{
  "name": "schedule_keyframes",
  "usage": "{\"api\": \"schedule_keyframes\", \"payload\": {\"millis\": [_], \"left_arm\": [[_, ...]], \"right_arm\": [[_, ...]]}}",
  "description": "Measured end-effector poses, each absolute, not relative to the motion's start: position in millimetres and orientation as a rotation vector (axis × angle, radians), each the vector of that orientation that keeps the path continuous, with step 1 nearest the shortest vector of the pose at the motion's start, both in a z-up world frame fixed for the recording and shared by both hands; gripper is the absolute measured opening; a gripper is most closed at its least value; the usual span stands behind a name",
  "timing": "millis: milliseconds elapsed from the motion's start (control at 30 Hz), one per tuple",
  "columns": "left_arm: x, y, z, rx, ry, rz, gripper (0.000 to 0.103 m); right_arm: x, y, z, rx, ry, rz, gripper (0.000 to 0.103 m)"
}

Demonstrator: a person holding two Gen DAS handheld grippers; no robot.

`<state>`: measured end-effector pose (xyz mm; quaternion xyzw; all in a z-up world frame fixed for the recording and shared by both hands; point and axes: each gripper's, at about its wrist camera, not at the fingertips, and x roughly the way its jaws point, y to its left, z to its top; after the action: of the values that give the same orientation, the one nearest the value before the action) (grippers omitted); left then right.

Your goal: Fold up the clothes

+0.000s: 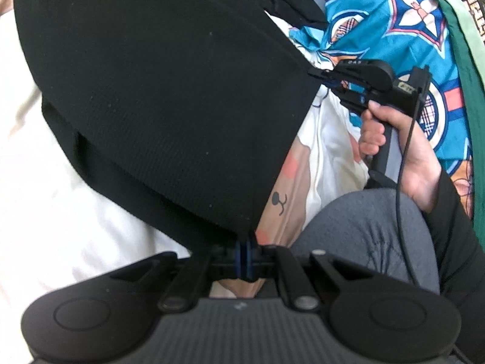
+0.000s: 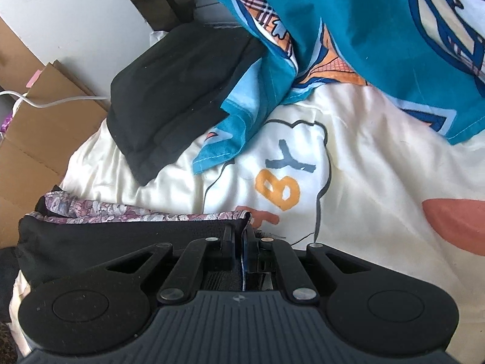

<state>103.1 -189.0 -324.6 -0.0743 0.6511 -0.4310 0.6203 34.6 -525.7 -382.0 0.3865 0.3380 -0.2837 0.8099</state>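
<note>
A black garment (image 1: 169, 97) hangs stretched between both grippers and fills most of the left wrist view. My left gripper (image 1: 246, 242) is shut on its lower corner. My right gripper (image 1: 318, 74), carried by a person's hand (image 1: 394, 142), pinches the far corner. In the right wrist view, the right gripper (image 2: 241, 238) is shut on the same black fabric (image 2: 106, 242), whose edge shows a floral lining (image 2: 121, 212). The garment hides much of the bed behind it.
A cream bedsheet (image 2: 379, 166) with printed letters lies under everything. A blue patterned cloth (image 2: 363, 30) is bunched at the back. A folded black garment (image 2: 182, 91) rests on the sheet. Cardboard (image 2: 30, 139) stands at the left. A grey-clad knee (image 1: 363, 236) is close by.
</note>
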Motion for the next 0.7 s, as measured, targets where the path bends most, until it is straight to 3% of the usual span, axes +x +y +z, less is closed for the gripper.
{"api": "schedule_keyframes", "payload": {"millis": [233,300,500,700], "left_arm": [[108,-183,-322,-0.143,1.483,-0.962,0.005],[111,-180,-323,-0.13,1.485,-0.936,0.014],[119,-163,-333,-0.22,1.539,-0.885,0.018],[112,-170,-337,-0.272,1.566,-0.931,0.029]], "right_arm": [[34,-528,-382,0.818,0.71,-0.614,0.003],[34,-530,-386,0.837,0.717,-0.617,0.003],[31,-530,-384,0.828,0.714,-0.644,0.003],[30,-528,-377,0.796,0.703,-0.648,0.003]]}}
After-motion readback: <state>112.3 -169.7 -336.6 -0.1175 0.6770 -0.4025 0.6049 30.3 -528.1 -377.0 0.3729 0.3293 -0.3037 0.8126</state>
